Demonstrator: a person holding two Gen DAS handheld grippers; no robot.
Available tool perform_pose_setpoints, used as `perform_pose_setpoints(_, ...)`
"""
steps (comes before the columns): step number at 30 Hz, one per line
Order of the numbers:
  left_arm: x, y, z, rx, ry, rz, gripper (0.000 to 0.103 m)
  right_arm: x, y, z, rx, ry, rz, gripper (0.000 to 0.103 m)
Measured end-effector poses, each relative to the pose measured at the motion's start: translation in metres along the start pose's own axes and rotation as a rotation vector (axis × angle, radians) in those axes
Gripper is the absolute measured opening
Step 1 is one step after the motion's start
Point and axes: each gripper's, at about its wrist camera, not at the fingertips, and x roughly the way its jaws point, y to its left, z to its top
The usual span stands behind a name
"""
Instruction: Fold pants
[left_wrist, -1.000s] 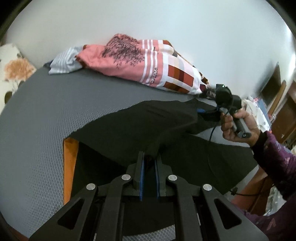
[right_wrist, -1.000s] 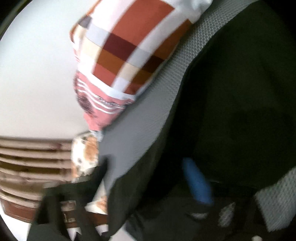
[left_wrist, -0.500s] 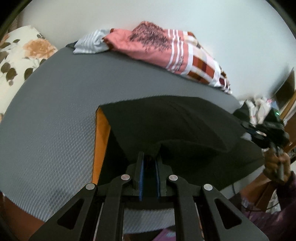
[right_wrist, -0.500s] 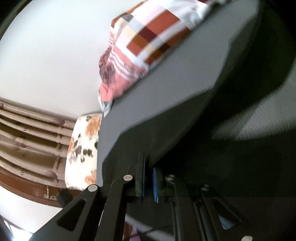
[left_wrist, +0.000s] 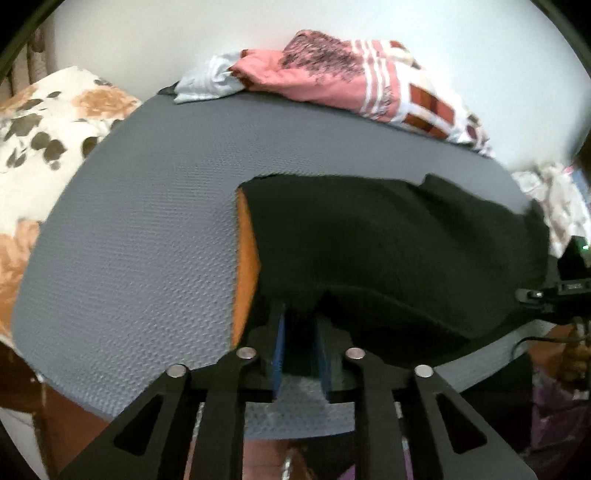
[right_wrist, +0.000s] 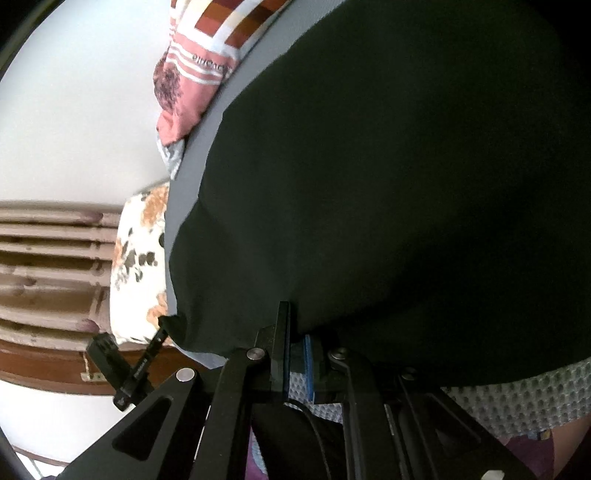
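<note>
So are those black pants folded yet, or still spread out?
Folded over once: the black pants lie doubled on the grey mat, an upper layer overlapping the lower.

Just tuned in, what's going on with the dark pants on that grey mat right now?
A person folds the black pants on the grey textured mat, one gripper per hand. The right gripper is clamped on a fabric edge. The left gripper has just been opening, cloth still between its blue pads.

Ahead of me a plain white wall (left_wrist: 443, 44) rises behind the grey textured mattress (left_wrist: 147, 229). A floral cushion (left_wrist: 40, 122) sits at its left, and brown wooden slats (right_wrist: 48, 258) run beyond that.
</note>
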Motion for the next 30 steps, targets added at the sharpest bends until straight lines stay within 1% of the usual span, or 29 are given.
perform_pose_setpoints(2, 0.0, 0.006, -0.003, -0.02, 0.004, 0.001, 0.024, 0.005, -0.004, -0.003, -0.001, 0.01, -0.012, 0.008)
perform_pose_setpoints(3, -0.001, 0.009, -0.004, -0.026, 0.003, 0.015, 0.028, 0.007, -0.006, -0.005, 0.008, 0.015, -0.005, 0.006)
perform_pose_setpoints(4, -0.002, 0.011, -0.004, -0.031, -0.003, 0.045, 0.032, 0.008, -0.007, -0.006, 0.011, 0.018, 0.0, 0.006)
perform_pose_setpoints(5, -0.006, 0.015, -0.004, -0.039, -0.014, 0.084, 0.04, 0.008, -0.005, -0.008, 0.0, 0.018, -0.006, 0.006)
perform_pose_setpoints(7, -0.015, 0.022, -0.003, -0.059, -0.046, 0.14, 0.04, 0.008, -0.002, -0.01, -0.028, 0.018, -0.021, 0.006)
perform_pose_setpoints(8, -0.023, 0.027, -0.002, -0.073, -0.069, 0.192, 0.04, 0.008, -0.001, -0.011, -0.031, 0.017, -0.02, 0.006)
perform_pose_setpoints(9, -0.029, 0.029, -0.001, -0.083, -0.084, 0.226, 0.04, 0.009, -0.001, -0.01, -0.027, 0.016, -0.017, 0.006)
perform_pose_setpoints(10, -0.037, 0.03, 0.002, -0.092, -0.109, 0.245, 0.04, 0.009, -0.004, -0.01, -0.019, 0.016, -0.009, 0.006)
perform_pose_setpoints(11, -0.048, 0.026, 0.004, -0.095, -0.145, 0.234, 0.04, 0.009, -0.005, -0.011, -0.015, 0.015, -0.003, 0.006)
perform_pose_setpoints(12, -0.055, 0.021, 0.006, -0.088, -0.164, 0.214, 0.04, 0.008, -0.006, -0.011, -0.015, 0.014, -0.012, 0.006)
perform_pose_setpoints(14, -0.063, -0.005, 0.013, -0.038, -0.164, 0.152, 0.04, 0.008, -0.006, -0.013, -0.018, 0.011, -0.01, 0.006)
perform_pose_setpoints(15, -0.061, -0.017, 0.017, -0.012, -0.147, 0.116, 0.04, 0.008, -0.007, -0.013, -0.016, 0.01, -0.006, 0.006)
perform_pose_setpoints(16, -0.055, -0.033, 0.02, 0.018, -0.119, 0.064, 0.041, 0.008, -0.007, -0.013, -0.014, 0.01, -0.001, 0.006)
perform_pose_setpoints(18, -0.029, -0.071, 0.022, 0.089, -0.026, -0.056, 0.041, 0.009, -0.008, -0.014, -0.012, 0.007, 0.007, 0.006)
perform_pose_setpoints(19, -0.014, -0.086, 0.019, 0.125, 0.025, -0.093, 0.041, 0.009, -0.008, -0.014, -0.012, 0.006, 0.009, 0.006)
perform_pose_setpoints(20, 0.0, -0.098, 0.016, 0.153, 0.07, -0.107, 0.041, 0.008, -0.009, -0.014, -0.011, 0.006, 0.012, 0.006)
perform_pose_setpoints(21, 0.019, -0.11, 0.011, 0.187, 0.137, -0.114, 0.041, 0.008, -0.01, -0.015, -0.01, 0.006, 0.016, 0.006)
perform_pose_setpoints(22, 0.029, -0.115, 0.008, 0.197, 0.174, -0.12, 0.041, 0.008, -0.011, -0.014, -0.009, 0.006, 0.02, 0.006)
perform_pose_setpoints(23, 0.044, -0.119, 0.001, 0.198, 0.227, -0.131, 0.04, 0.008, -0.011, -0.014, -0.012, 0.006, 0.028, 0.006)
perform_pose_setpoints(24, 0.048, -0.12, -0.002, 0.196, 0.232, -0.127, 0.04, 0.008, -0.012, -0.014, -0.014, 0.006, 0.032, 0.006)
perform_pose_setpoints(25, 0.044, -0.121, -0.003, 0.203, 0.194, -0.123, 0.04, 0.007, -0.014, -0.014, -0.012, 0.006, 0.041, 0.008)
perform_pose_setpoints(26, 0.044, -0.121, -0.003, 0.209, 0.204, -0.116, 0.04, 0.004, -0.016, -0.013, -0.002, 0.005, 0.064, 0.009)
perform_pose_setpoints(28, 0.042, -0.118, -0.004, 0.186, 0.207, -0.115, 0.04, -0.002, -0.021, -0.01, 0.009, -0.006, 0.091, 0.01)
perform_pose_setpoints(30, 0.041, -0.117, -0.005, 0.174, 0.212, -0.111, 0.04, -0.016, -0.027, -0.002, 0.012, -0.04, 0.12, 0.01)
